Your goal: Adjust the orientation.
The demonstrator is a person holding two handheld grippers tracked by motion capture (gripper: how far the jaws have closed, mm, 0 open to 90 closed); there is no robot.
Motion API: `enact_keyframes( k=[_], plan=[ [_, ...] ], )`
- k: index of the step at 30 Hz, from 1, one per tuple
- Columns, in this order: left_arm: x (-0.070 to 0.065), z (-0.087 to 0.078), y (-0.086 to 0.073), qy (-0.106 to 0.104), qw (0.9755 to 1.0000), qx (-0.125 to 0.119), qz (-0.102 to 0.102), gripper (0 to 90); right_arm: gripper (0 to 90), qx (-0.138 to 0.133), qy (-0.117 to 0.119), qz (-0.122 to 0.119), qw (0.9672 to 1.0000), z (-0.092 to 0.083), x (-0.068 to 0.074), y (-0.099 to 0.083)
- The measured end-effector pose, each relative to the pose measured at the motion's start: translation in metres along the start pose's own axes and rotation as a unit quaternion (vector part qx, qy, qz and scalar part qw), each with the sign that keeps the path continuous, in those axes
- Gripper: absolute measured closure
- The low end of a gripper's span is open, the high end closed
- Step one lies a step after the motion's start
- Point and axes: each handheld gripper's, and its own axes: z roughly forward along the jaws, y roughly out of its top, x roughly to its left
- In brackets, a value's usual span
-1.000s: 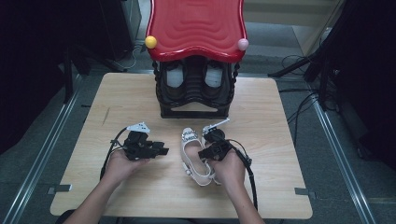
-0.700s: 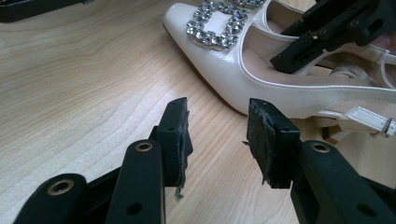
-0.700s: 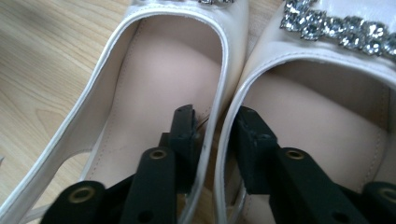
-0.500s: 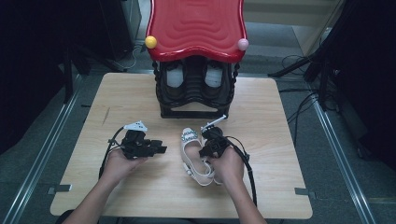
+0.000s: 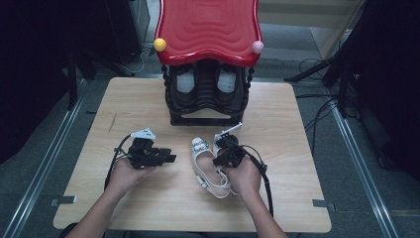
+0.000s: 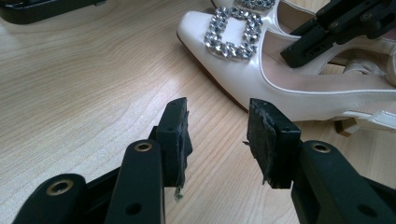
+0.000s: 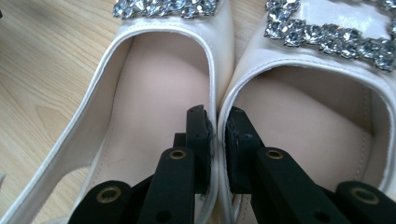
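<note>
Shoes (image 7: pixel 219 93) pinched together by right gripper (image 7: pixel 216 128) just closing on both inner walls, lifting as pair; left gripper (image 6: pixel 217 135) half-open, empty, at nine o'clock.

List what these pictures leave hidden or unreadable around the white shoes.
- Right gripper pinches the two shoes' adjoining walls; pad contact is hidden by the jaws.
- Heels of the white shoes: high view, covered by the right hand.
- Shoes in the rack: shaded under its red top.
</note>
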Motion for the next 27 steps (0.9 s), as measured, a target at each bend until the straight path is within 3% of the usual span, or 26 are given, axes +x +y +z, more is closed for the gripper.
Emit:
enact_keyframes(
  k=[3, 10, 14, 21, 27],
  plan=[
    [0.000, 0.000, 0.000, 0.002, 1.0000, -0.001, 0.000, 58.6, 84.6, 0.002, -0.003, -0.007, 1.0000, -0.003, -0.001, 0.001],
    [0.001, -0.002, 0.000, 0.004, 1.0000, -0.002, 0.000, 58.5, 85.5, 0.013, 0.000, -0.059, 0.9982, -0.011, -0.005, 0.002],
    [0.004, -0.004, -0.001, 0.008, 1.0000, -0.004, 0.000, 58.6, 85.7, 0.024, 0.006, -0.072, 0.9971, -0.015, -0.008, 0.005],
    [0.007, -0.007, -0.002, 0.011, 0.9999, -0.004, -0.001, 58.3, 85.6, 0.032, 0.002, -0.137, 0.9900, -0.029, -0.008, 0.015],
    [0.008, -0.009, -0.003, 0.016, 0.9999, -0.004, -0.002, 57.5, 85.5, 0.037, 0.005, -0.153, 0.9875, -0.045, -0.006, 0.025]
  ],
)
